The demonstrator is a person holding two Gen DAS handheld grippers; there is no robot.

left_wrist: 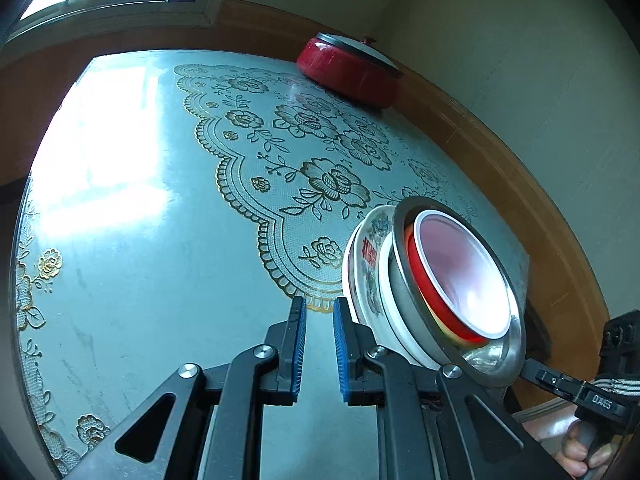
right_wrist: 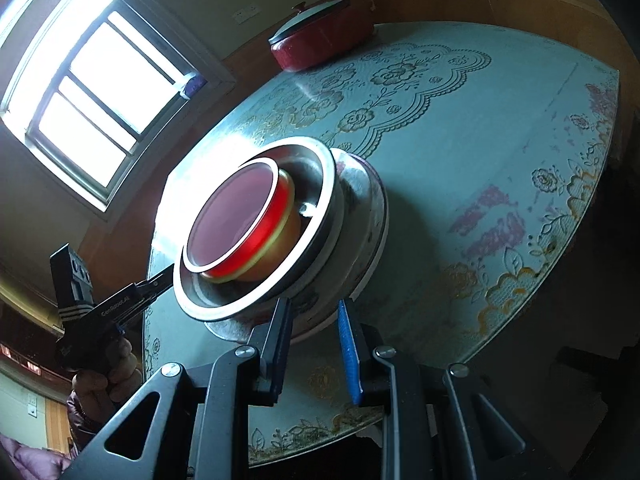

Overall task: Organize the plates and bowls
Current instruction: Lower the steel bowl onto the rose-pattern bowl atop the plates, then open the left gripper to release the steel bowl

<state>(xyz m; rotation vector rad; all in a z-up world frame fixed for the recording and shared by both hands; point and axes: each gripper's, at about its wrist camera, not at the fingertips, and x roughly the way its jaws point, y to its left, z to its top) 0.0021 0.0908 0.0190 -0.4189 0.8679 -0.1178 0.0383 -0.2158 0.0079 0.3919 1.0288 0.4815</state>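
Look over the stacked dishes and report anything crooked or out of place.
The red bowl sits off-centre in the steel bowl, crowded toward one side rather than nested evenly. The whole stack stands close to the table edge. Nothing looks spilled or broken.

A home dining room: floral-clothed table [left_wrist: 160, 240], window [right_wrist: 88, 92], red lidded pot [left_wrist: 352, 68].

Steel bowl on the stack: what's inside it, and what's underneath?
Inside the steel bowl sits a red bowl over a yellowish one. Underneath is a patterned white plate; anything else beneath is covered.
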